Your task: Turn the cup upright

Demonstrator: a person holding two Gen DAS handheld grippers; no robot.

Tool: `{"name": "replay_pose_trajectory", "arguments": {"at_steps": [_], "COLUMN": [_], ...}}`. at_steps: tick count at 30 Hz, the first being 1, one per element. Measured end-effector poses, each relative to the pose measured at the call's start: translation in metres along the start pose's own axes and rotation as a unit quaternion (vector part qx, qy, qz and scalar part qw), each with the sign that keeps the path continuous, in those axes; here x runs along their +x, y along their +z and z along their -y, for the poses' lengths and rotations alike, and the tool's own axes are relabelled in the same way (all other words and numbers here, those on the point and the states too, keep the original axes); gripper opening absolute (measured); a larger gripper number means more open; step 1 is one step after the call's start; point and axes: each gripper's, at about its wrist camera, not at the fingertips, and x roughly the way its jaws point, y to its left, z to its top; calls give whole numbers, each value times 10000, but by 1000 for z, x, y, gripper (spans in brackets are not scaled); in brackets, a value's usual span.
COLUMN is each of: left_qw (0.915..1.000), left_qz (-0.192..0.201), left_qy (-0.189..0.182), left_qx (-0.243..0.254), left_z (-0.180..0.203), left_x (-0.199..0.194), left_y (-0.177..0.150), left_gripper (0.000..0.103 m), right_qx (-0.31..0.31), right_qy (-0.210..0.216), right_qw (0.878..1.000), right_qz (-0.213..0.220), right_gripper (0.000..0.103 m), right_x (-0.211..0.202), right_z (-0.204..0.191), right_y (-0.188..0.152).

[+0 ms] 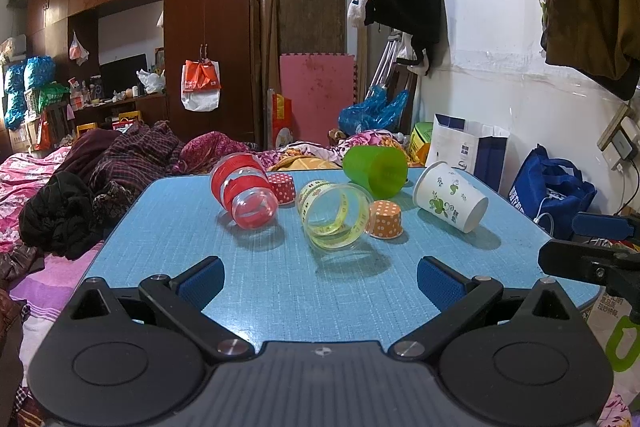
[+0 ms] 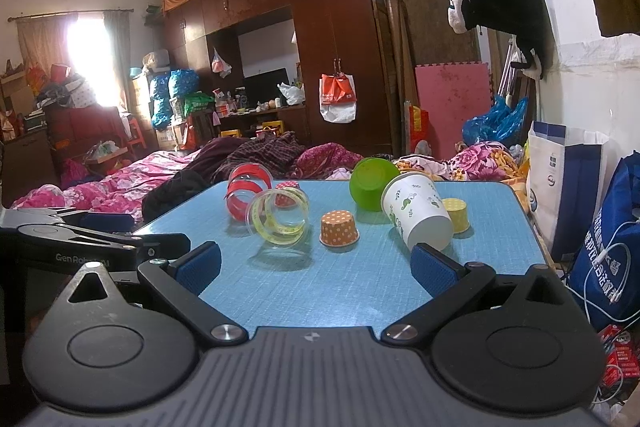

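Note:
Several cups lie tipped on the blue table [image 1: 256, 291]. A clear cup with red bands [image 1: 245, 191] lies at the left, a clear cup with yellow bands [image 1: 334, 217] in the middle, a green cup [image 1: 376, 169] behind, and a white paper cup with green leaves [image 1: 450, 197] at the right. My left gripper [image 1: 320, 279] is open and empty, near the front edge, in front of the yellow-banded cup. My right gripper [image 2: 316, 265] is open and empty; its right finger sits just in front of the white paper cup [image 2: 418, 215].
Small dotted paper cups stand upside down: orange [image 1: 385, 219], red [image 1: 282, 188], and yellow [image 2: 456, 214]. A bed with heaped clothes [image 1: 120, 163] lies left and behind. Bags [image 1: 548, 187] stand by the wall on the right. The right gripper shows at the edge of the left wrist view [image 1: 592, 259].

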Motion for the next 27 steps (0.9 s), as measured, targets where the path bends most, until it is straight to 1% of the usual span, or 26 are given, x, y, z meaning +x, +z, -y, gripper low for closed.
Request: {"name": "replay_pose_trajectory", "arguments": {"at_steps": [22,25,27], "left_qw": [10000,9999,9997], "left_qz": [-3,49,64], "left_qy": [12,78,237], "left_qx": [2,-109,-30], "left_z": [-1,-13,-19], "left_x": [2,2,4], "left_y": [1,12,26], "left_gripper": [103,103,103], "right_qx": [-4,17,40], "right_qy": [-3,0,27], "right_qw": [10000,10000,10000], "right_qz": [-9,-8,-27], "right_gripper": [102,102,102], "right_x": [0,-1,-1], "right_z": [-2,-3,-5], "right_y": [0,-2,-3]}}
